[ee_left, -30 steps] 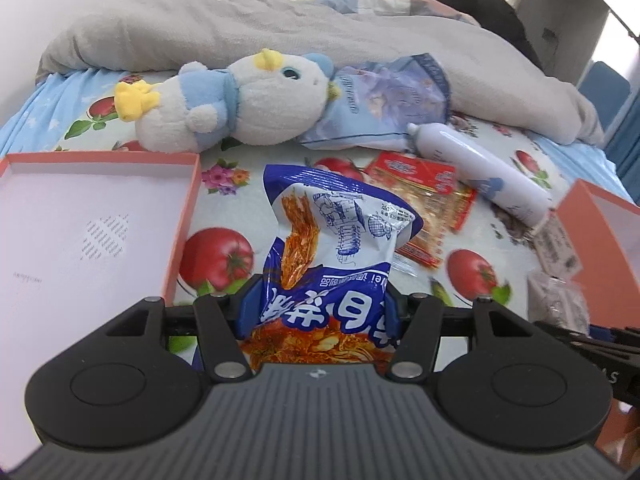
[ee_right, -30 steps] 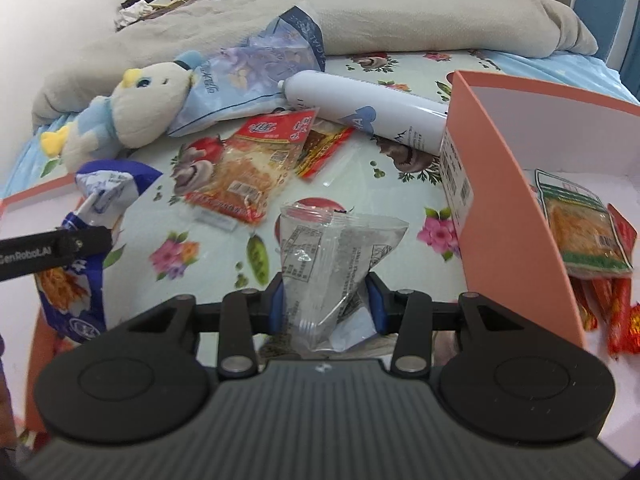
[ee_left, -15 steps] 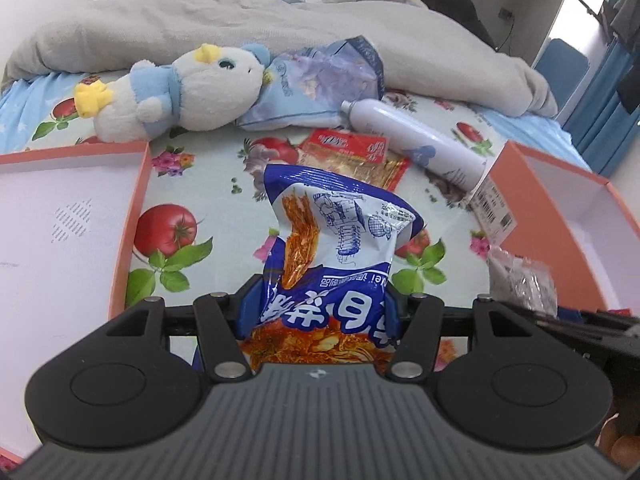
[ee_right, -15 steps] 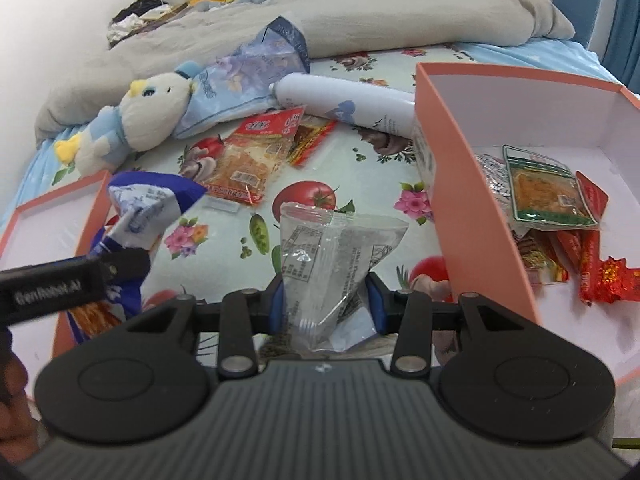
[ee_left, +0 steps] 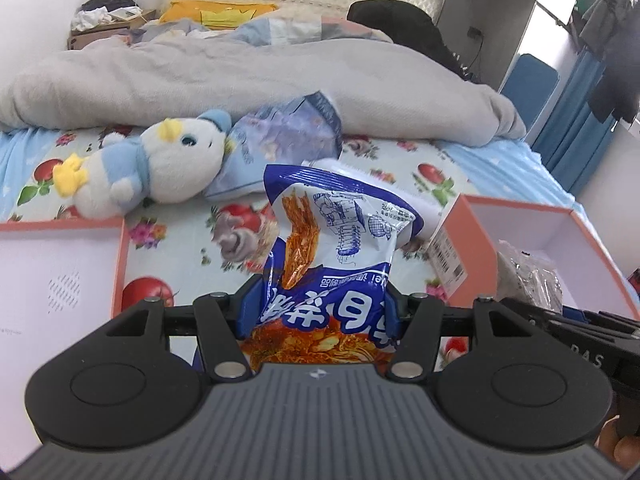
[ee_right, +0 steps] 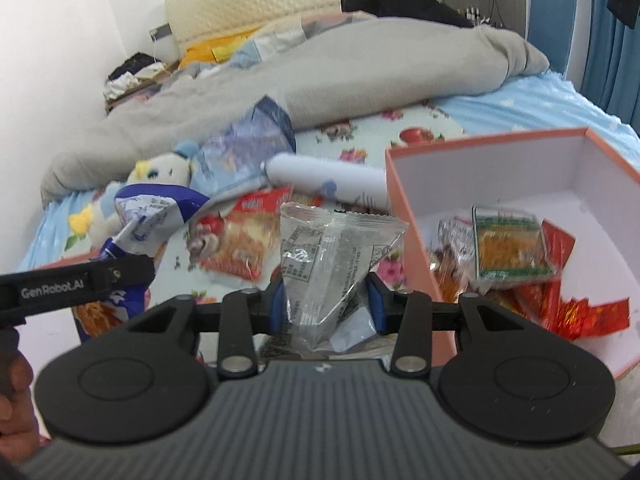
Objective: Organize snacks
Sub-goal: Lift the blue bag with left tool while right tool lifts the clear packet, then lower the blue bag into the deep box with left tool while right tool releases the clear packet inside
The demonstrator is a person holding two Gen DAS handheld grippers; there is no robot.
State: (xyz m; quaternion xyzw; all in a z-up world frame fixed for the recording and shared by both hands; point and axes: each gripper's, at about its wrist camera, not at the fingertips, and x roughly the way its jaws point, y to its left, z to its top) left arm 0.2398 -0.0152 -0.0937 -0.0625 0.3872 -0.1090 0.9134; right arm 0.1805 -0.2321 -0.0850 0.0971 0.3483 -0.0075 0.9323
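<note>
My left gripper (ee_left: 318, 312) is shut on a blue and white snack bag (ee_left: 336, 240) with an orange picture, held upright above the bed. The same bag (ee_right: 140, 220) shows at the left of the right wrist view, clamped by the left gripper's black finger. My right gripper (ee_right: 326, 300) is shut on a clear crinkled packet (ee_right: 332, 256) with printed text. That packet (ee_left: 532, 276) appears at the right edge of the left wrist view. To the right stands an orange box (ee_right: 404, 220) with a white inside, holding several red, orange and green snack packets (ee_right: 508, 248).
An orange-rimmed white lid or box (ee_left: 120, 256) lies at the left. On the fruit-print sheet lie a plush penguin (ee_left: 160, 168), a pale blue bag (ee_left: 288, 136), a white spray bottle (ee_right: 328, 176) and a red snack packet (ee_right: 248, 236). A grey duvet (ee_left: 240, 76) covers the far bed.
Both grippers have risen with their packets still held, and the views now look further up the bed. The orange box at the right has come more into view.
</note>
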